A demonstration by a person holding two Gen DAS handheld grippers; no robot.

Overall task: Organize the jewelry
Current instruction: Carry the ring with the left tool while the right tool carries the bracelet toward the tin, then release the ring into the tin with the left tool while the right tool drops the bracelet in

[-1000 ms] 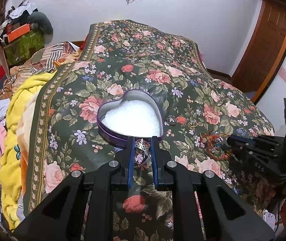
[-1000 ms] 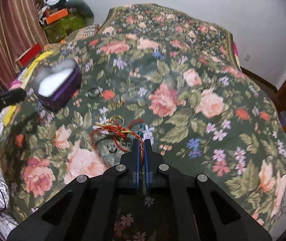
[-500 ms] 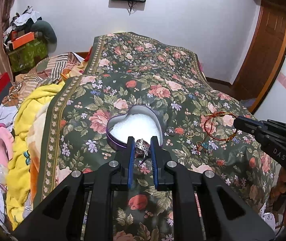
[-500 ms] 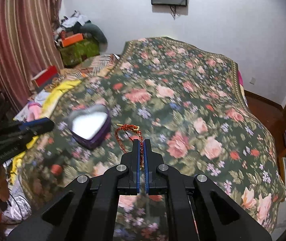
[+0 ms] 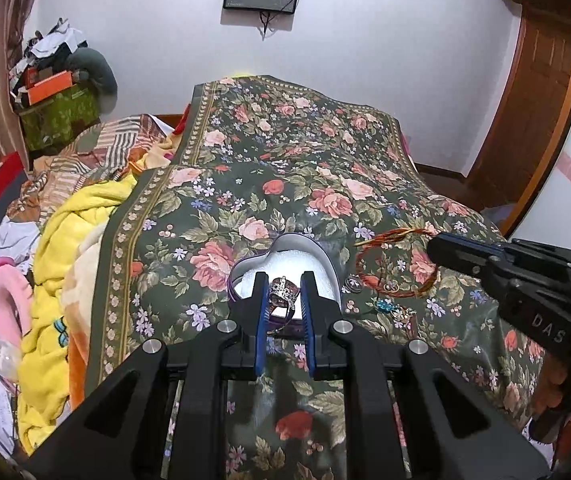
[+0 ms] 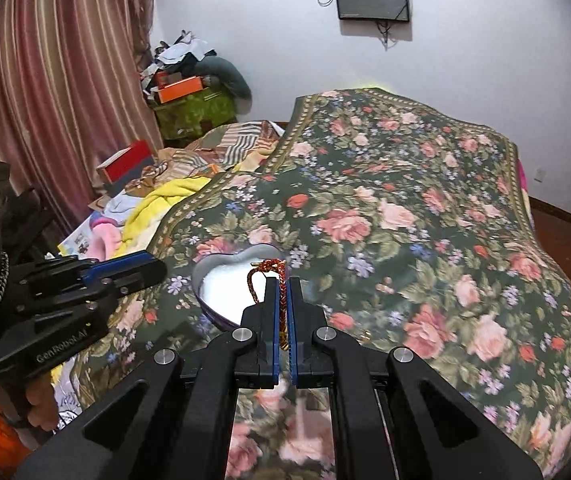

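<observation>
A heart-shaped purple tin (image 5: 327, 255) with white padding sits on the floral bedspread (image 5: 285, 160). My left gripper (image 5: 284, 280) is shut on a silver crown ring (image 5: 281, 291), held just above the tin's near edge. My right gripper (image 6: 284, 284) is shut on a red-and-gold braided bracelet (image 6: 267, 270), hanging above the tin (image 6: 205, 271). In the left wrist view that bracelet (image 5: 391, 236) dangles from the right gripper (image 5: 435, 248) to the right of the tin. A few small rings and a blue-stone piece (image 5: 385, 305) lie on the spread beside the tin.
A yellow blanket (image 5: 65, 248) and piled clothes lie along the bed's left side. Boxes and a green chest (image 6: 189, 112) stand by the striped curtain (image 6: 45, 80). A wooden door (image 5: 533, 100) is at the right. A hand (image 6: 39, 400) holds the left gripper.
Both grippers have risen off the bedspread. The right one lifted the bracelet from the spread and carried it left, over the tin. The left still holds the ring at the tin's edge.
</observation>
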